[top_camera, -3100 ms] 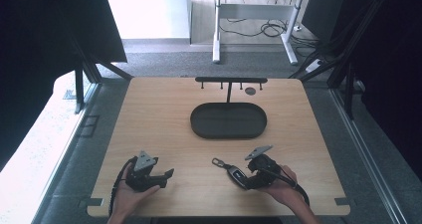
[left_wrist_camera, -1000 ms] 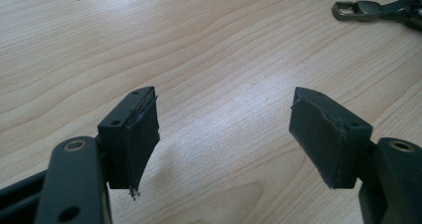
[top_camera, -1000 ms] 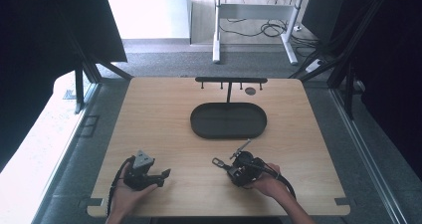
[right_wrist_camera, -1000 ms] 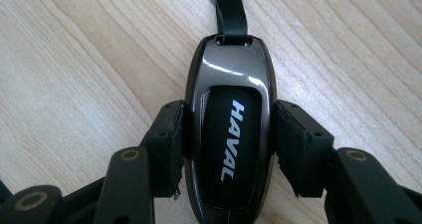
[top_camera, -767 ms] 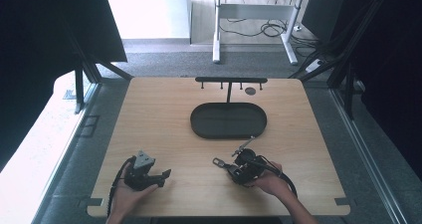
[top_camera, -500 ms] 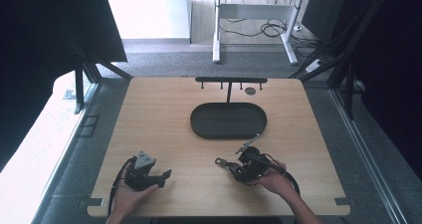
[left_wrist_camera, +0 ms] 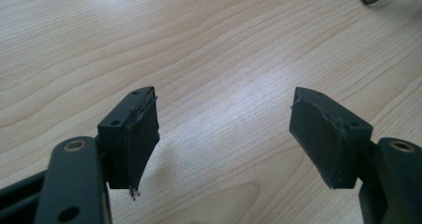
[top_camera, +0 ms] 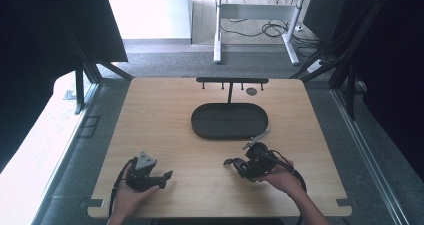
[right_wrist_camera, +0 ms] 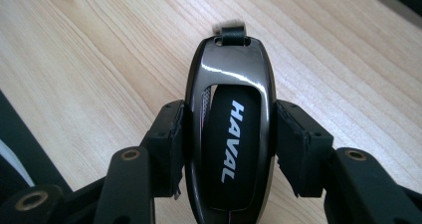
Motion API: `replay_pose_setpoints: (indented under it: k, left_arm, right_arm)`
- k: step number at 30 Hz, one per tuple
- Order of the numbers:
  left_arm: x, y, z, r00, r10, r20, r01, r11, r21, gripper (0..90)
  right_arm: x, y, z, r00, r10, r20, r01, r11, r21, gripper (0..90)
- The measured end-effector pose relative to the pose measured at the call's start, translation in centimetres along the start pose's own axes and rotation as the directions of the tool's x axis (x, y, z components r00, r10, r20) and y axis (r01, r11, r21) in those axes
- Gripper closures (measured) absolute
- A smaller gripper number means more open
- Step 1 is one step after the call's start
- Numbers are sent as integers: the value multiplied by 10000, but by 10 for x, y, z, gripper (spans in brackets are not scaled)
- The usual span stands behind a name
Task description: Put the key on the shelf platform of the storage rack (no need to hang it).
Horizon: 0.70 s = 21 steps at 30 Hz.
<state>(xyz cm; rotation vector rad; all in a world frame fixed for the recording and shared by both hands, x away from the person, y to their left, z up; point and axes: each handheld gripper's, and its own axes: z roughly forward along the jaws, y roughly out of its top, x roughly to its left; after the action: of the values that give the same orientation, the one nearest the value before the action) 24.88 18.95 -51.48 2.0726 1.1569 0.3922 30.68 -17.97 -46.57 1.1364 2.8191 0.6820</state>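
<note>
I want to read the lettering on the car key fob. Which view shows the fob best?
The right gripper view: the car key fob sits close up between the right hand-held gripper jaws, its HAVAL lettering legible. In the high view it is a small dark shape at that gripper's tip, with no lettering readable. The left gripper view gives nothing I can identify as the fob.

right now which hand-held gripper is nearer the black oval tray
Right. The right hand-held gripper, clamping a key fob, sits just below the tray's near rim; the left hand-held gripper is farther off, lower left.
</note>
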Motion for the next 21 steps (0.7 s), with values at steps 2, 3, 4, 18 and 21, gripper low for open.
replay_pose_setpoints:
  k: [2, 3, 4, 18, 21]
  left_arm:
    - [0, 0, 0, 10000, 4, 8, -4, 10000, -6, 277]
    - [0, 0, 0, 10000, -3, 12, 3, 10000, -20, 277]
    - [-1, 0, -1, 10000, -9, 12, 9, 10000, -21, 277]
    - [-1, 0, 0, 10000, 33, 3, -33, 10000, 53, 277]
    - [-1, 0, 0, 10000, 36, -4, -36, 10000, 59, 277]
  right_arm:
    - [-1, 1, -3, 10000, 13, -1, -13, 9999, -100, 495]
    - [-1, 1, -4, 10000, -17, 12, 17, 9999, -131, 495]
    - [-1, 1, -6, 10000, -31, 62, 32, 9998, -181, 495]
    - [-8, 6, -20, 9998, -55, 178, 63, 9988, -496, 495]
    - [-9, 8, -21, 9998, -63, 164, 72, 9985, -551, 495]
